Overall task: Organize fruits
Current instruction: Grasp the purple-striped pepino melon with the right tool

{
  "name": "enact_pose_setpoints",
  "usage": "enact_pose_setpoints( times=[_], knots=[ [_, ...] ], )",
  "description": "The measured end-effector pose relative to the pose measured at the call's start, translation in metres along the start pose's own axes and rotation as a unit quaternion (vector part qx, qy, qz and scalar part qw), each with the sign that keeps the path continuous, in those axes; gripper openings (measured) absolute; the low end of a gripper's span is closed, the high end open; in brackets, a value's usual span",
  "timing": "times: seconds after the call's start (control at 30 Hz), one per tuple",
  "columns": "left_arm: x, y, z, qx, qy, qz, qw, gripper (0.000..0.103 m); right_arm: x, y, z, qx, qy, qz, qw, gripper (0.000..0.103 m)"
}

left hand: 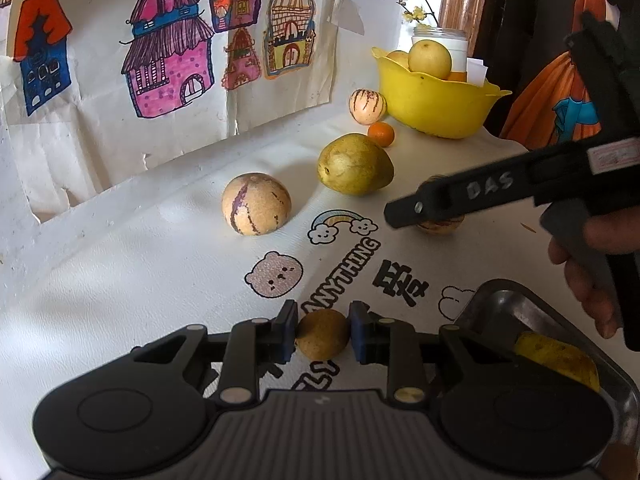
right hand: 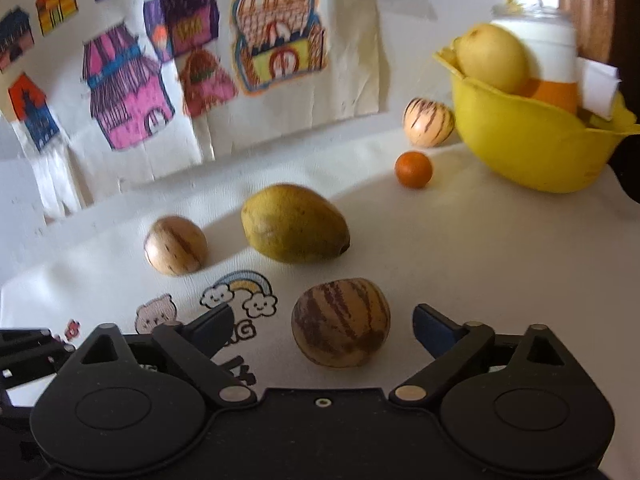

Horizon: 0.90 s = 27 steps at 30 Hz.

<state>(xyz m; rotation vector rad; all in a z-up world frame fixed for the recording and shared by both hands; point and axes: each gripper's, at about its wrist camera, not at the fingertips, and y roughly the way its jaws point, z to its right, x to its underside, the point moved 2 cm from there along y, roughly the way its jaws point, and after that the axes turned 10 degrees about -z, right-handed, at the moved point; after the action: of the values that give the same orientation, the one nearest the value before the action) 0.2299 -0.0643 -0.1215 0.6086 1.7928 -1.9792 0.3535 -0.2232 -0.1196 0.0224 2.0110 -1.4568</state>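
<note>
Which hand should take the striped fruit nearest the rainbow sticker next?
Right. The right gripper is open with that striped fruit sitting between its fingers, untouched. The left gripper is already shut on a small brown fruit.

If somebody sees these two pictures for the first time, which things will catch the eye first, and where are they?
First the colourful house drawings on the wall behind the table. Next the bright yellow plastic bowl at the far right, with a pale yellow fruit inside. Close up, the left gripper is shut on a small brownish round fruit, and the open right gripper frames a purple-striped tan fruit.
</note>
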Motion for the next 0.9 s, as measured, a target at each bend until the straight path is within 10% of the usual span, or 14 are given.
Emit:
enact_pose_setpoints(
  times=[0.23, 0.37, 0.9],
  knots=[
    [-0.001, 0.001, -0.001, 0.001, -0.004, 0.001, 1.0, 0.03, -0.002, 0.01, 0.001, 0.006, -0.007, -0.013, 1.0, 0.078],
    [-0.001, 0.001, -0.001, 0.001, -0.007, 0.001, 1.0, 0.03, -0.003, 0.009, 0.001, 0.022, -0.013, -0.009, 1.0, 0.053],
    [-0.003, 0.003, -0.002, 0.002, -0.013, -0.001, 0.9999, 0.03, 0.01, 0.001, -0.018, 0.001, -0.022, -0.018, 1.0, 0.052]
  ],
)
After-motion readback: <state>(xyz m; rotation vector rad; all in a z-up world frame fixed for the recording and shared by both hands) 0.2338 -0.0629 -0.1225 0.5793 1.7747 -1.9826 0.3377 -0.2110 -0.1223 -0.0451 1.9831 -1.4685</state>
